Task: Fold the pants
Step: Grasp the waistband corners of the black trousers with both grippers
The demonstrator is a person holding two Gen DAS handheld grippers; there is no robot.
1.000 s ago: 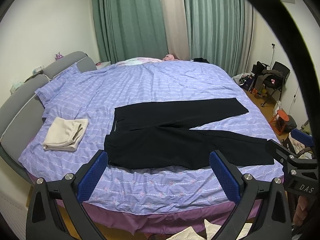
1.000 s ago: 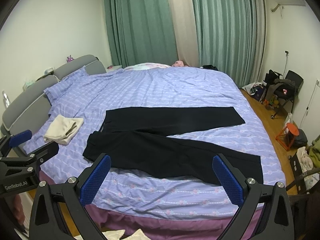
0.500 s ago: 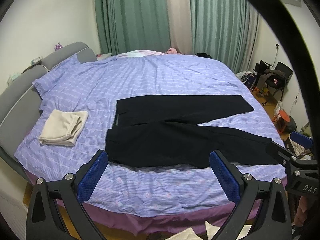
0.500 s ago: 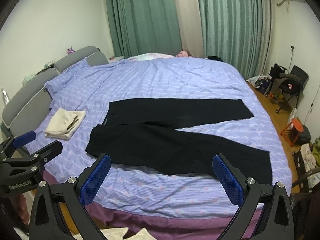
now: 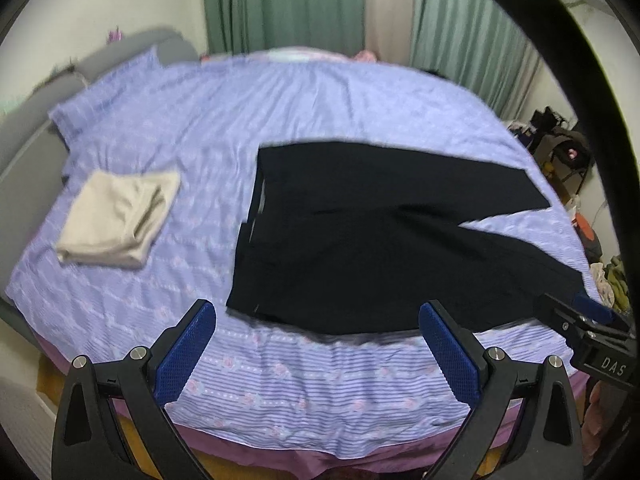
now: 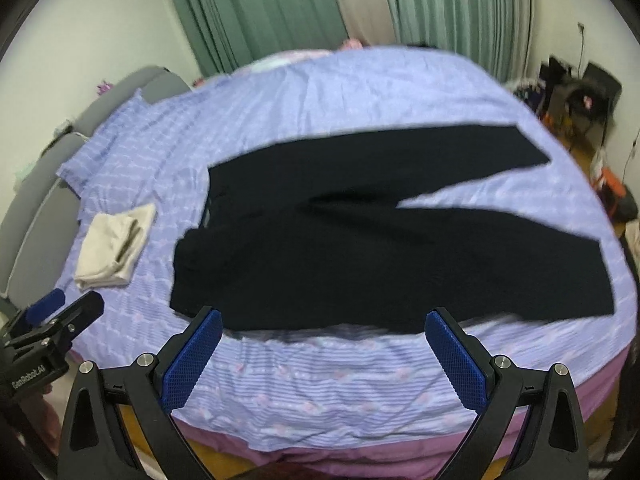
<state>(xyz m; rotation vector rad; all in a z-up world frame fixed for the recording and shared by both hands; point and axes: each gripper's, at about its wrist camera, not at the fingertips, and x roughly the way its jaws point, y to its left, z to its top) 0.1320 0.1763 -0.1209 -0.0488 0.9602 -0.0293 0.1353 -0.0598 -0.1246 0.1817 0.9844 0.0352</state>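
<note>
Purple striped bed (image 5: 280, 380) filling my view; black pants (image 5: 380, 248) lying flat, legs splaying right; beige folded cloth (image 5: 120, 220) sitting left; my left gripper (image 5: 316, 354) and right gripper (image 6: 324, 358) hovering wide open, holding nothing.

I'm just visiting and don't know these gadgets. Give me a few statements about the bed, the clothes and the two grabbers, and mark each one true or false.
1. The black pants lie spread out on the bed, legs apart. True.
2. The left gripper is clamped on the pants. False: its jaws stand open, short of the cloth.
3. A folded beige garment lies beside the pants, nearer the headboard. True.
4. The curtains behind the bed are red. False: they are green.
5. The right gripper holds the beige garment. False: its jaws are open and empty.
</note>
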